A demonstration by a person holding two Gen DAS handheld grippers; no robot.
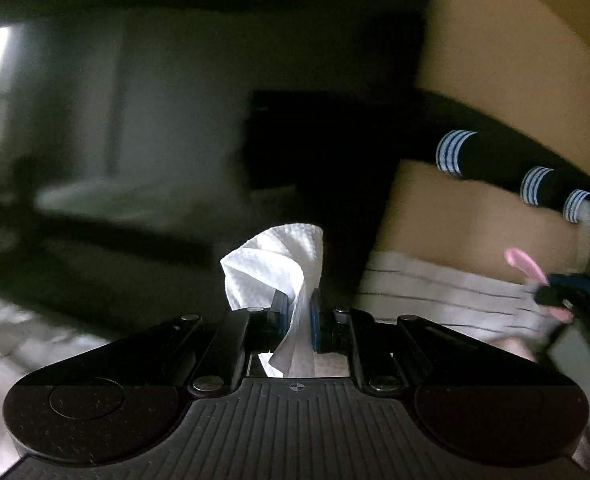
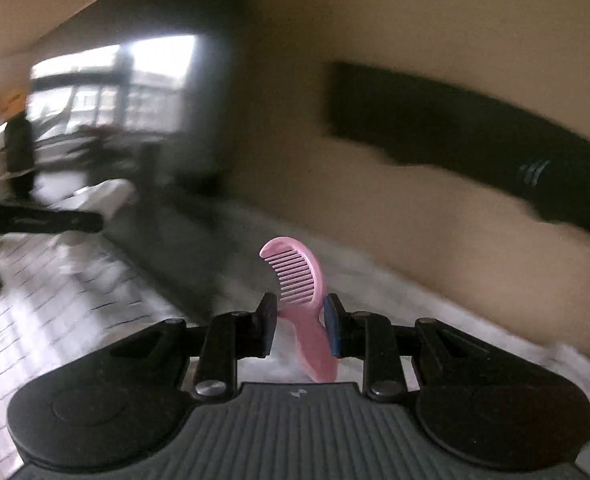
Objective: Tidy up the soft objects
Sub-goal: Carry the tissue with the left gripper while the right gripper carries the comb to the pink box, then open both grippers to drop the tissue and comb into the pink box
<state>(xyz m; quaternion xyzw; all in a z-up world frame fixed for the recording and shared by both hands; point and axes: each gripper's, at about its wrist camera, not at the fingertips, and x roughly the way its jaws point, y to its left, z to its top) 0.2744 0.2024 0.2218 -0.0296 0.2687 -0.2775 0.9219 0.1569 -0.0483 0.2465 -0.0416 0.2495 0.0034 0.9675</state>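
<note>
My left gripper (image 1: 298, 312) is shut on a crumpled white paper towel (image 1: 273, 268) that sticks up between its fingers, held in the air. My right gripper (image 2: 300, 320) is shut on a pink comb (image 2: 299, 276), teeth facing left, also held up. The right gripper with the comb (image 1: 525, 266) shows at the right edge of the left wrist view. The left gripper (image 2: 43, 220) shows as a dark blurred shape at the left of the right wrist view. Both views are blurred by motion.
A white striped bed cover (image 1: 435, 292) lies below, also in the right wrist view (image 2: 55, 288). A black cloth with white stripe bands (image 1: 495, 160) hangs on a tan wall (image 2: 415, 20). A window (image 2: 135, 84) is at the far left.
</note>
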